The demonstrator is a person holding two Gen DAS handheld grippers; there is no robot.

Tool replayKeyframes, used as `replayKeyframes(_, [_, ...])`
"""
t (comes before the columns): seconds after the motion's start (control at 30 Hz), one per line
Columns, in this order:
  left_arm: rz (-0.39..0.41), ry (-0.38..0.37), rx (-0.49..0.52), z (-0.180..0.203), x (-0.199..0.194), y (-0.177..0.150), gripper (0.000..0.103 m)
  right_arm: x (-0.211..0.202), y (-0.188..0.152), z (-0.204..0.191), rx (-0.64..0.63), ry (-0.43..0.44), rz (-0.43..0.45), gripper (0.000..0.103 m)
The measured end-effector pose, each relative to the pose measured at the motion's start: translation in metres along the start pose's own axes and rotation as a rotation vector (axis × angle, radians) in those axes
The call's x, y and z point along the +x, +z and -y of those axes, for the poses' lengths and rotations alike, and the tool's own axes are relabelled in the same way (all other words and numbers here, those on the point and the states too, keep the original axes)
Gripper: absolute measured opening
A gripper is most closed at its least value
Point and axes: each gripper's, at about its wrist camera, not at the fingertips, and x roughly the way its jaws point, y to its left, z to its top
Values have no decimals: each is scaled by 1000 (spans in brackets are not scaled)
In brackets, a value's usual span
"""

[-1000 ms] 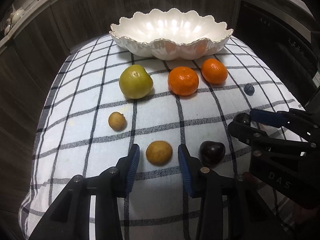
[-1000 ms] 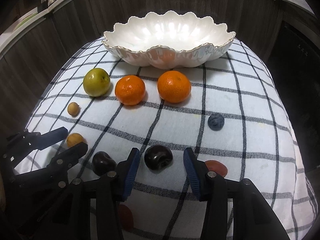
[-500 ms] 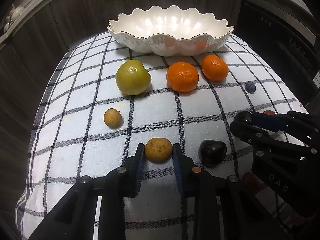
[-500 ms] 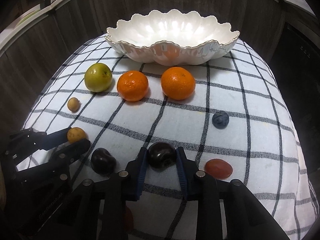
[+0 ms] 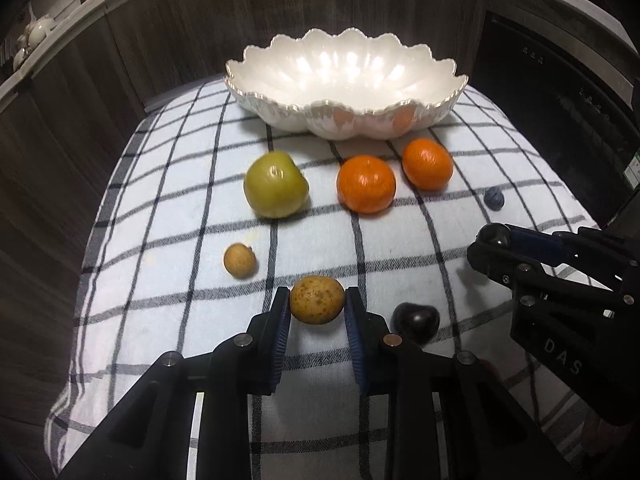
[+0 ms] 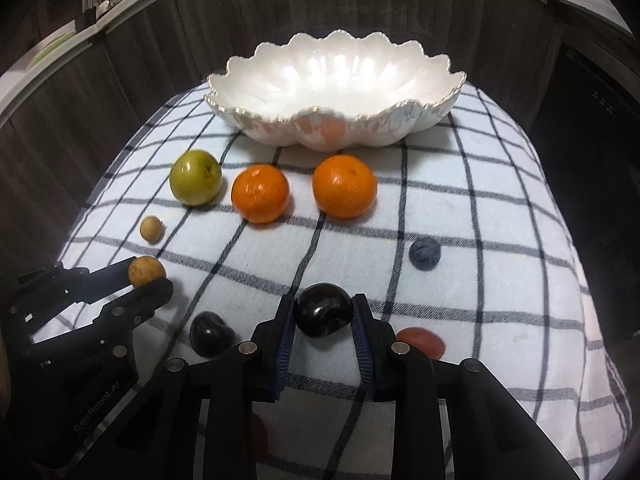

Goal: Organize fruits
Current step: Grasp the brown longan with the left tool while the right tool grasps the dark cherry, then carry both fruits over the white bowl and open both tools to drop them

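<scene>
Both tongs newly closed: left tongs (image 5: 317, 305) pinching brown fruit (image 5: 317, 299), right tongs (image 6: 324, 314) dark plum (image 6: 323, 309).

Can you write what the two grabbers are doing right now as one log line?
left gripper: shut on brown speckled fruit | right gripper: shut on dark cherry | scalloped white bowl: no fruit inside

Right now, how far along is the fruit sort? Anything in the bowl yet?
Barely started: the white bowl shows no fruit inside. In hand: left gripper is shut on the speckled brown fruit, right gripper is shut on a dark plum. Left on the cloth: green apple, two oranges, small brown fruit, blueberry, second plum, red fruit.
</scene>
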Motion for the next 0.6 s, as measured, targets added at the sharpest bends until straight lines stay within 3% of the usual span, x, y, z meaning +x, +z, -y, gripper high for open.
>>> replayKeyframes(0.3, [50, 2, -14, -6, -21, 32, 28, -23, 29, 6, -2, 2, 54, 29])
replayKeyframes(0.6, [113, 0, -14, -8, -20, 83, 28, -34, 81, 27, 3, -26, 133, 29])
